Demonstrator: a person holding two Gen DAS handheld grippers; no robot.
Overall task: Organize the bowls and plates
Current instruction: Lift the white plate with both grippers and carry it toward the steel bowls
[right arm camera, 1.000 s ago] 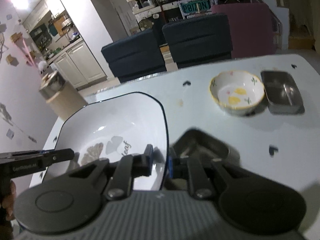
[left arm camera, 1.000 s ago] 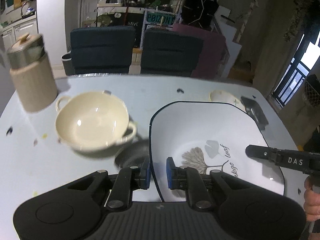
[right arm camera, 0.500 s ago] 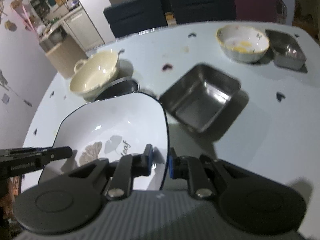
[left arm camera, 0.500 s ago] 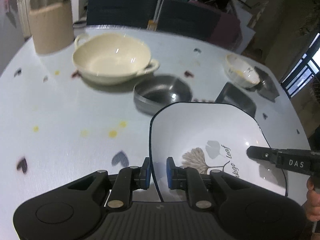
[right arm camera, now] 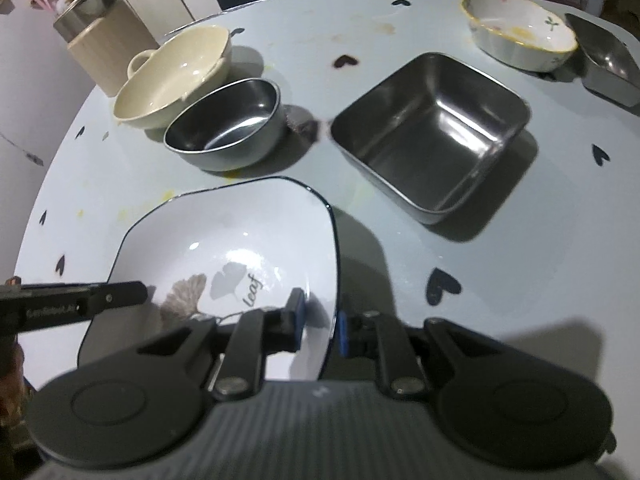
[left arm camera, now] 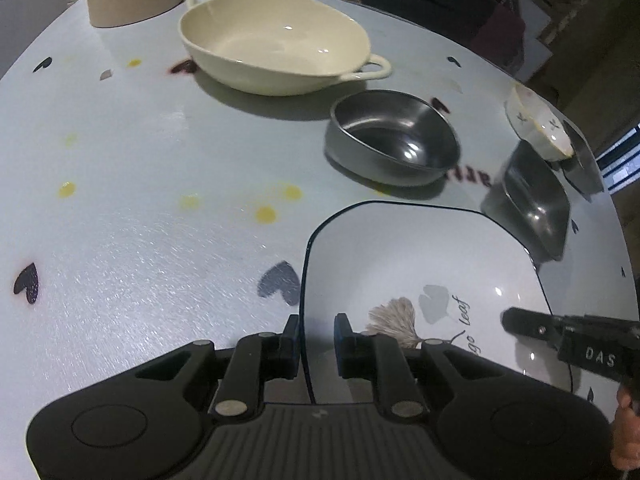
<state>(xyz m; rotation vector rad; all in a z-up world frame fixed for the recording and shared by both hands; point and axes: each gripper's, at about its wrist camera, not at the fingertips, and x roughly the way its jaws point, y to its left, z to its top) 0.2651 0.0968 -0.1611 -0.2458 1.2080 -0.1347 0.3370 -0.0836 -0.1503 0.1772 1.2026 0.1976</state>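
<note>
Left wrist view, nearest first: the left gripper [left arm camera: 316, 344] has its jaws drawn narrow over the left rim of a white square plate [left arm camera: 420, 272], one blue pad on each face of the rim. The plate has a thin dark edge and a printed leaf with the word "leaf". The right gripper [right arm camera: 320, 320] pinches the opposite rim the same way, so the plate is held between the two, low over the near edge of a pale table [left arm camera: 140, 168] dotted with small hearts. Whether the plate touches the table cannot be told.

Beyond the plate stands a round steel bowl [right arm camera: 224, 120], and to its right a square steel container [right arm camera: 432, 128], both empty. Behind the round bowl, just beside it, sits a cream two-handled dish [left arm camera: 276, 40]. At the far right are a small flower-patterned bowl [right arm camera: 520, 40] and a steel tray [right arm camera: 608, 64], close together. Farthest left is a beige canister [right arm camera: 104, 44] with a metal lid.
</note>
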